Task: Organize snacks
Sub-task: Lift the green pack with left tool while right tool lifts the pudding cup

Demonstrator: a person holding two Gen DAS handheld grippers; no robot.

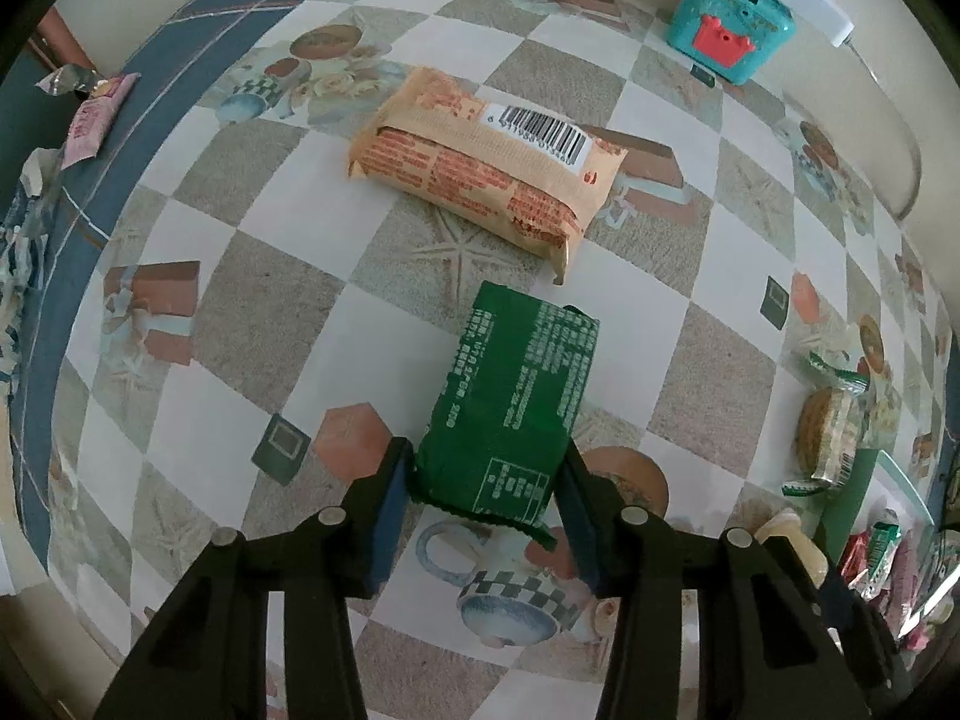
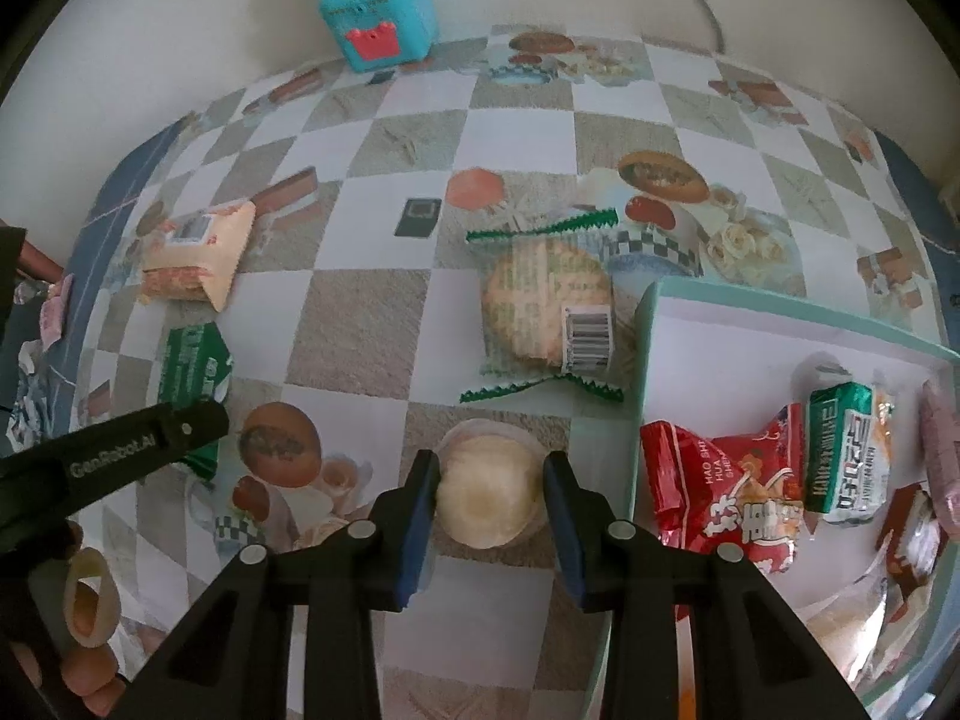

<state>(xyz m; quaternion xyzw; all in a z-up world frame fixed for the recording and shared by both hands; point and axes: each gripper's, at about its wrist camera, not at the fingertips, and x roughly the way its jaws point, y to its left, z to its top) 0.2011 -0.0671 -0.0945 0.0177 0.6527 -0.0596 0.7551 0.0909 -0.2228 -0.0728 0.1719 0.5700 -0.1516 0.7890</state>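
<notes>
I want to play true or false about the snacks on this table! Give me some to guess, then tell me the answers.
1. The left gripper is squeezing a green packet. True.
2. The orange packet sits inside the tray. False: it lies on the tablecloth, beyond the green packet.
3. A red packet lies in the tray. True.
4. The right gripper has a blue toy between its fingers. False: a round pale snack sits there.
5. The teal box stands at the far edge by the wall. True.
</notes>
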